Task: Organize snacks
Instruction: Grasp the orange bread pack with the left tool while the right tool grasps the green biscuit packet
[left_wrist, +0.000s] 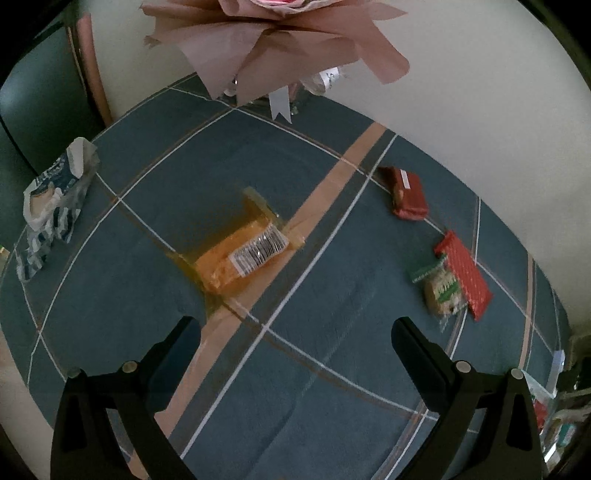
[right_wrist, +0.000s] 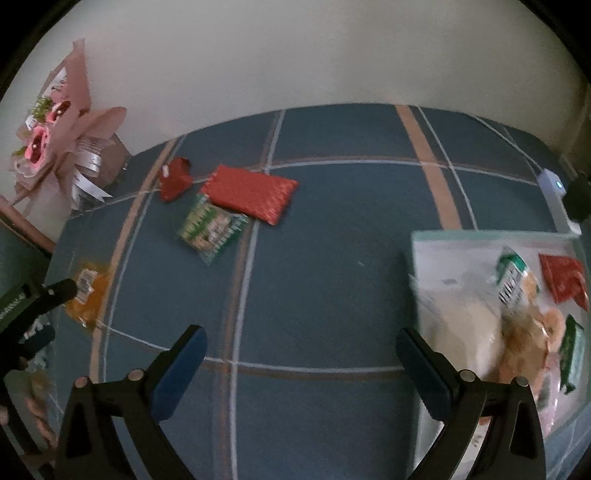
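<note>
An orange snack packet (left_wrist: 240, 258) with a barcode label lies on the blue plaid tablecloth just ahead of my left gripper (left_wrist: 295, 328), which is open and holds nothing. Further right lie a dark red packet (left_wrist: 408, 194), a red dotted packet (left_wrist: 465, 275) and a green-and-white cookie packet (left_wrist: 441, 288). In the right wrist view my right gripper (right_wrist: 301, 336) is open over bare cloth. The red dotted packet (right_wrist: 251, 192), cookie packet (right_wrist: 212, 227) and dark red packet (right_wrist: 175, 179) lie ahead of it to the left. A clear tray (right_wrist: 443, 266) with several snacks sits beside its right finger.
A pink paper-wrapped bouquet (left_wrist: 277, 44) stands at the table's far edge against the wall. A blue-and-white bag (left_wrist: 51, 206) lies at the left edge. The left gripper (right_wrist: 61, 310) shows near the orange packet (right_wrist: 86, 291). A small white device (right_wrist: 552, 182) sits at the far right.
</note>
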